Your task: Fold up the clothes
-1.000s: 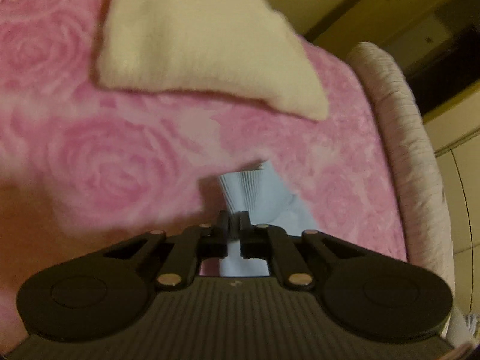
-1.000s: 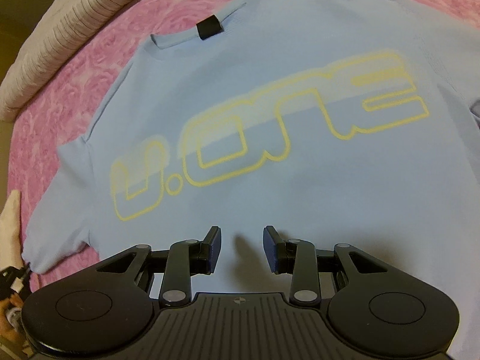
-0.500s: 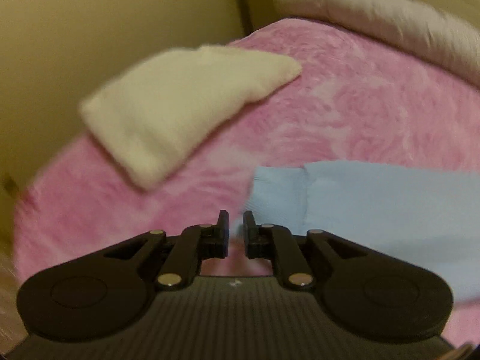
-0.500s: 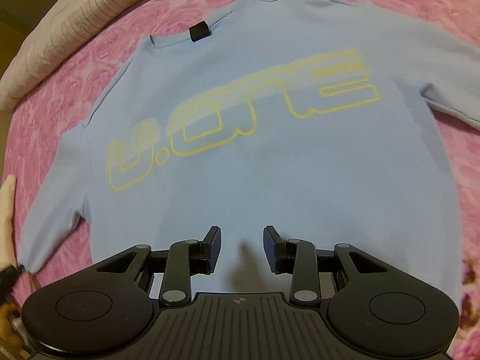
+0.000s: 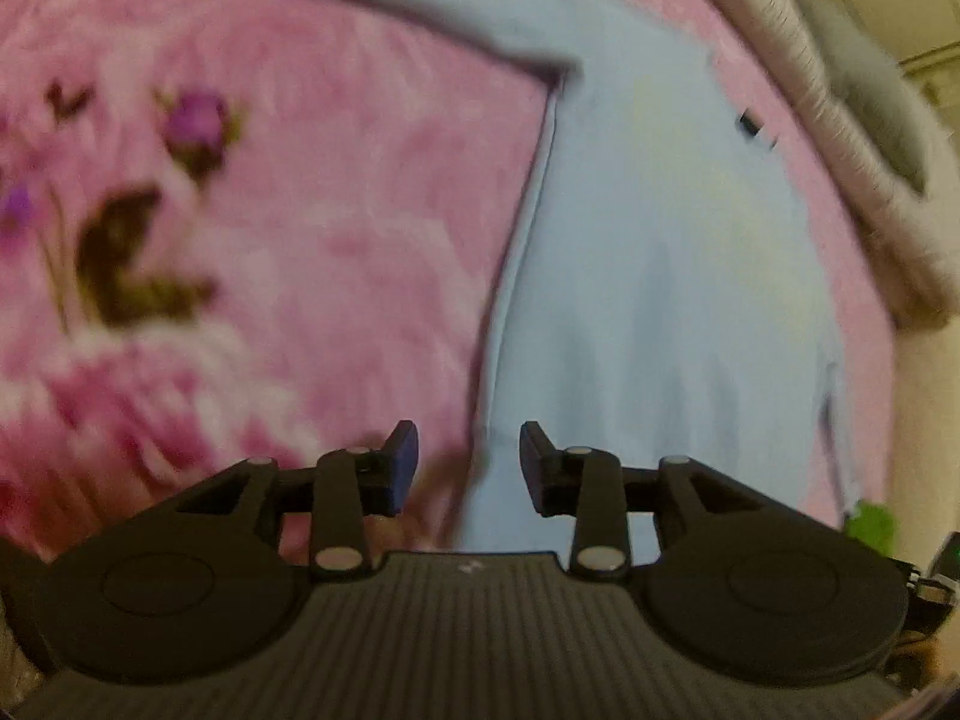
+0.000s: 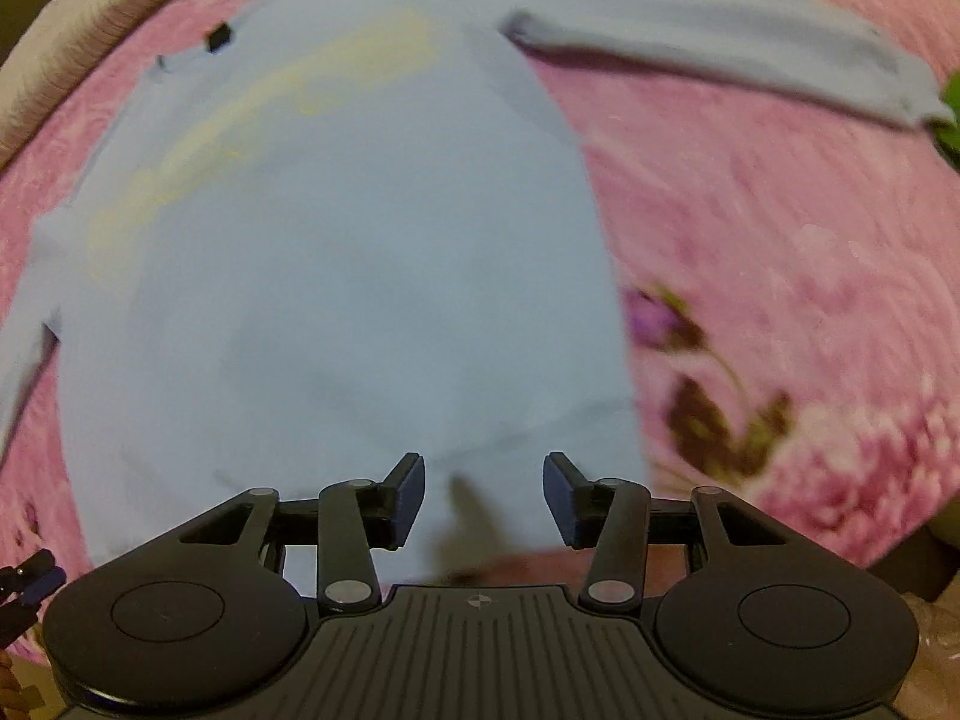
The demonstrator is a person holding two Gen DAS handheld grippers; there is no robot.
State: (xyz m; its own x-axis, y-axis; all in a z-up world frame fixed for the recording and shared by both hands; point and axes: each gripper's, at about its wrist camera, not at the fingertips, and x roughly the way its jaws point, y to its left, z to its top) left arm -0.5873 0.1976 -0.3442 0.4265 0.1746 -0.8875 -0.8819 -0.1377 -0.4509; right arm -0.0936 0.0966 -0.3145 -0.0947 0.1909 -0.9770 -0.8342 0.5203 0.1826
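Dim warm light, heavy motion blur

Garment: a light blue long-sleeved sweatshirt (image 6: 336, 276), unfolded.
Pose: spread flat, front side up, on a pink rose-patterned blanket (image 6: 780, 228).
Print: blurred pale yellow lettering (image 6: 258, 120) across the chest.
Neck: a small black tag (image 6: 219, 37) at the collar.
Sleeve: one sleeve (image 6: 720, 48) stretched straight out sideways, apart from the body.
Hem: the bottom edge (image 6: 540, 420) lies nearest the camera.
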